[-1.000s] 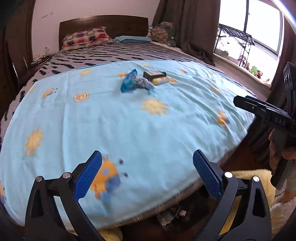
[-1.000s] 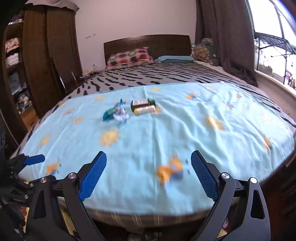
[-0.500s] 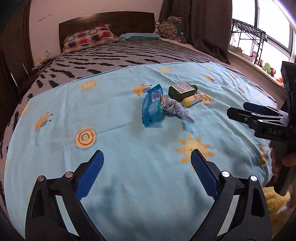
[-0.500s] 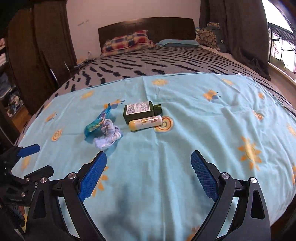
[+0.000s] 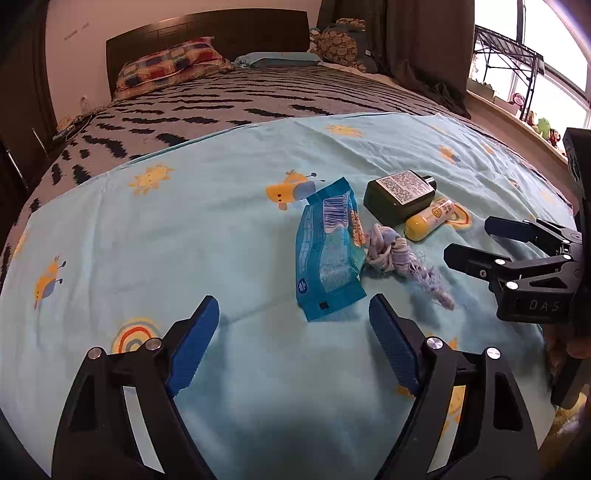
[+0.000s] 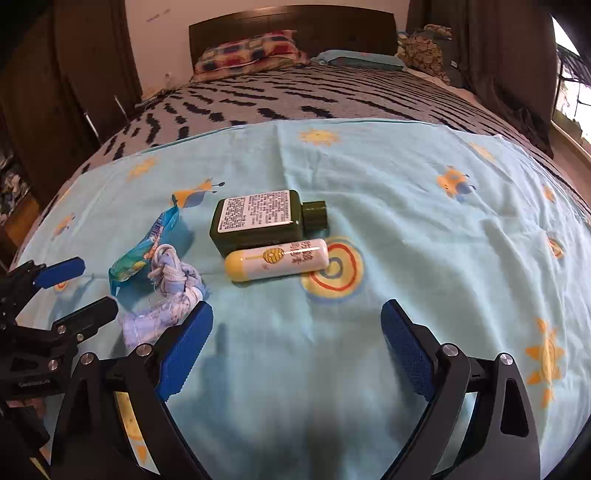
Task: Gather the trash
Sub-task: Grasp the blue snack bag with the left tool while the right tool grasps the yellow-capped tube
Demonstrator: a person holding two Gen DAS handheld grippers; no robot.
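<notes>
On the light blue sheet (image 5: 184,229) lie a blue snack wrapper (image 5: 327,251), a crumpled pale blue rag (image 5: 402,258), a dark green bottle (image 5: 400,190) and a yellow-and-white tube (image 5: 430,219). My left gripper (image 5: 293,332) hovers just short of the wrapper; its jaws are closing with nothing between them. The right gripper (image 6: 297,332) stands open and empty, short of the tube (image 6: 277,258) and bottle (image 6: 258,218). Its left finger is beside the rag (image 6: 166,295). Each gripper shows in the other's view: the right gripper (image 5: 471,240), the left gripper (image 6: 90,288).
Past the sheet lies a grey blanket (image 5: 258,96) with dark stripes. A checked pillow (image 5: 170,64) and a dark headboard (image 5: 207,33) are at the far end. Dark curtains (image 5: 417,44) and a window ledge with toys (image 5: 532,118) are on the right. A wardrobe (image 6: 74,81) stands left.
Both grippers have moved forward over the bed, so the trash now lies close in front of their tips. The left gripper's jaws have narrowed; the right gripper's have not.
</notes>
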